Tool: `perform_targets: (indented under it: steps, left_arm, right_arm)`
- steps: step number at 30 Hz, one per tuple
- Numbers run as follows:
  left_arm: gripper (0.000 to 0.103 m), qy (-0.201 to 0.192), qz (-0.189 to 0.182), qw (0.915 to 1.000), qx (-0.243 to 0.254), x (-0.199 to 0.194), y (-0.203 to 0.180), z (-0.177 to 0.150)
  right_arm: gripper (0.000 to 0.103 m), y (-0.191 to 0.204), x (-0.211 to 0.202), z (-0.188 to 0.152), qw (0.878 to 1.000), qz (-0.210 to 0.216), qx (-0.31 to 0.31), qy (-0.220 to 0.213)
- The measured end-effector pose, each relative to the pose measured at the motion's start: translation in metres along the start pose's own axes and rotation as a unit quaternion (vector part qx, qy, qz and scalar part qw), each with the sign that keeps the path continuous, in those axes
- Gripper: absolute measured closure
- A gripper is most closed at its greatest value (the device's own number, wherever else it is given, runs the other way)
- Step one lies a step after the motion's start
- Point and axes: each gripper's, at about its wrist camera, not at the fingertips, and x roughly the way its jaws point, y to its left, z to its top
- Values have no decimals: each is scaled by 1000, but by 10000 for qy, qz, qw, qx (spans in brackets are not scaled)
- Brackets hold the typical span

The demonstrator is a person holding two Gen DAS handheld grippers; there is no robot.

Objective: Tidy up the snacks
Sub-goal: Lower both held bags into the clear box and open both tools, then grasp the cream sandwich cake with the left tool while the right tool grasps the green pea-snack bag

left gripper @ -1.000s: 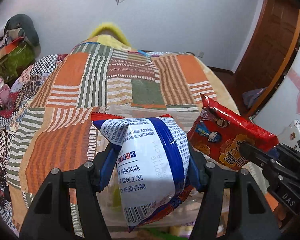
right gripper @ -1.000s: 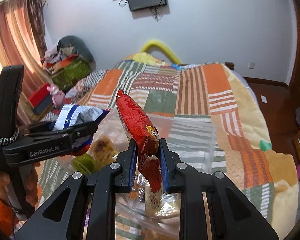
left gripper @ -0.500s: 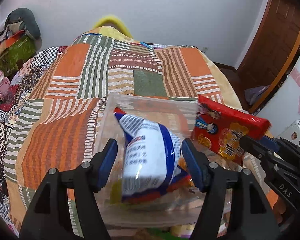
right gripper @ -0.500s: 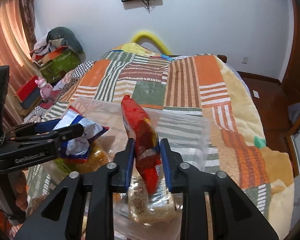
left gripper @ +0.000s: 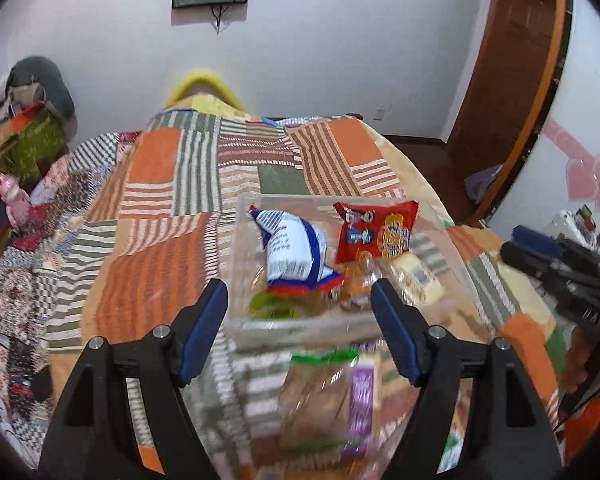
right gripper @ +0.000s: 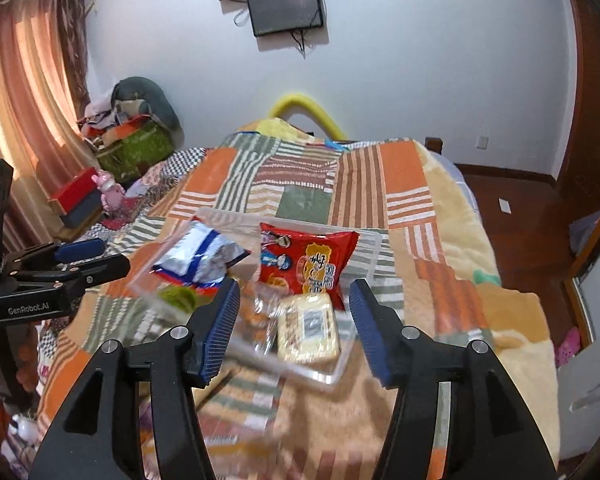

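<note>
A clear plastic bin (left gripper: 244,264) (right gripper: 364,248) sits on the patchwork bed. In it lie a blue-and-white snack bag (left gripper: 292,252) (right gripper: 200,256), a red snack bag (left gripper: 374,232) (right gripper: 304,260), a pale yellow packet (left gripper: 416,276) (right gripper: 308,328) and a green snack (left gripper: 268,304) (right gripper: 176,296). My left gripper (left gripper: 300,328) is open and empty, just in front of the bin; it also shows in the right wrist view (right gripper: 84,260). My right gripper (right gripper: 294,324) is open and empty above the bin's near edge; it also shows in the left wrist view (left gripper: 540,252).
A clear packet with green and purple edging (left gripper: 332,392) lies on the bed in front of the bin. The bed's right edge drops to a wooden floor (right gripper: 528,220). Boxes and a pink toy (right gripper: 110,196) stand left of the bed.
Both grippers have opened and let go: the blue-and-white bag and the red bag now lie in the bin. Both grippers have pulled back toward me.
</note>
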Motion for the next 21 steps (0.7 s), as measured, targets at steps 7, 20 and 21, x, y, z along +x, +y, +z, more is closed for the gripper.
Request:
perform_targets:
  steps: [7,20,21]
  left_arm:
    - [21,-177,144,9995,238,-51,6,-40]
    - [13,525,146,9982,268,-45,1,-126]
    - [13,629,140,9976,250,-40,1,-131]
  right_arm:
    - [42,13,-37,-32,10000,1,10,47]
    - [20,47,-28,-101,9970,150,194,731]
    - [20,49,-24,-106,9965,101,184,815]
